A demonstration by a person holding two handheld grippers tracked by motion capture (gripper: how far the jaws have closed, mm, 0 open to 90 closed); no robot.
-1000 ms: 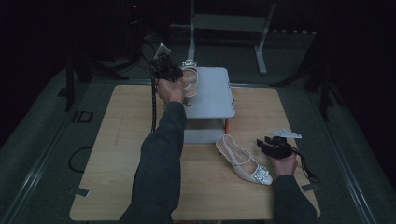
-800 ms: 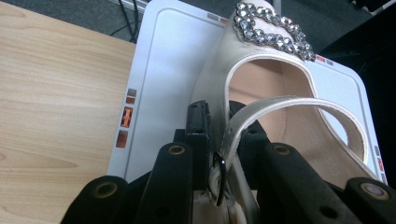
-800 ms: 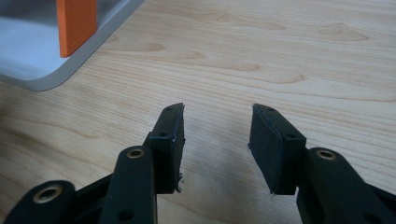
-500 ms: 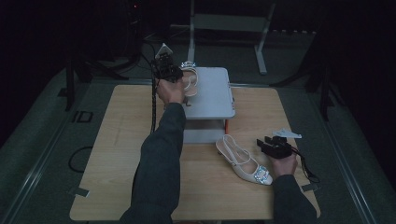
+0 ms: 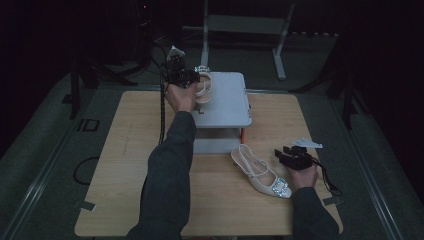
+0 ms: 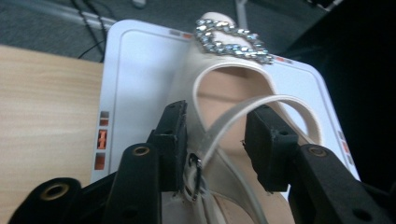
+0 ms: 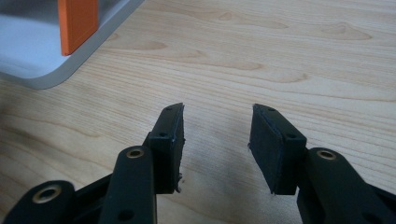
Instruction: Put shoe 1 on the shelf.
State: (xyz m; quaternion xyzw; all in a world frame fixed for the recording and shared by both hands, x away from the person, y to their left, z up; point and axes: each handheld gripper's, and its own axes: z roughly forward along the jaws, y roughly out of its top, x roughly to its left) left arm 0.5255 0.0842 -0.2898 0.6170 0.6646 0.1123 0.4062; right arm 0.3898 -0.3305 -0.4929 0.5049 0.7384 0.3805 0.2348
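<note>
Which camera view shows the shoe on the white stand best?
The left gripper view: the shoe on the stand shows its jewelled buckle and straps close up. The high view shows it small, partly behind the left gripper.

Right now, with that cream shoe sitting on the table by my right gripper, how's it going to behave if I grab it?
The cream shoe probably feels light. Its thin straps look floppy, so they would likely sag. On its narrow heel it may tip if nudged.

I count two cream shoes: one shoe (image 5: 203, 86) on the grey stand (image 5: 230, 107), another shoe (image 5: 261, 171) on my table (image 5: 120, 165). One white paper scrap (image 5: 307, 143) too.
</note>
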